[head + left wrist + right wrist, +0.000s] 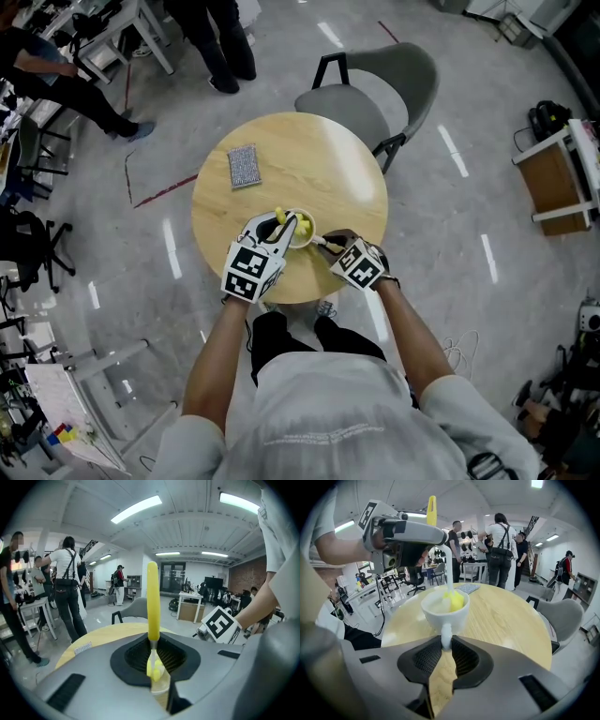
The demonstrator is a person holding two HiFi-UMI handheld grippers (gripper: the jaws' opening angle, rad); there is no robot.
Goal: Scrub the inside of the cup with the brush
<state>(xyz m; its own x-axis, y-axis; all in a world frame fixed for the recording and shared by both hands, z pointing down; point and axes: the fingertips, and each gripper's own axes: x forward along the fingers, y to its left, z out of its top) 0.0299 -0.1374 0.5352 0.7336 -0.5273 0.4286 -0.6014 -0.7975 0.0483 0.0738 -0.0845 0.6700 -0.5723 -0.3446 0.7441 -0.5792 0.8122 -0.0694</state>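
A white cup (304, 236) stands near the front edge of the round wooden table (328, 159). My right gripper (327, 244) is shut on the cup's handle (446, 638), and the cup (445, 612) sits upright just beyond the jaws. My left gripper (282, 229) is shut on the thin neck of a yellow brush (153, 599) and holds it upright over the cup. The brush's yellow head (455, 600) reaches down inside the cup. In the right gripper view the left gripper (410, 532) hangs above the cup, with the handle tip sticking up.
A grey textured pad (244, 166) lies on the table's far left. A grey chair (375, 89) stands behind the table. Several people stand or sit at the far left (220, 42), by desks and office chairs. The person's legs are under the near table edge.
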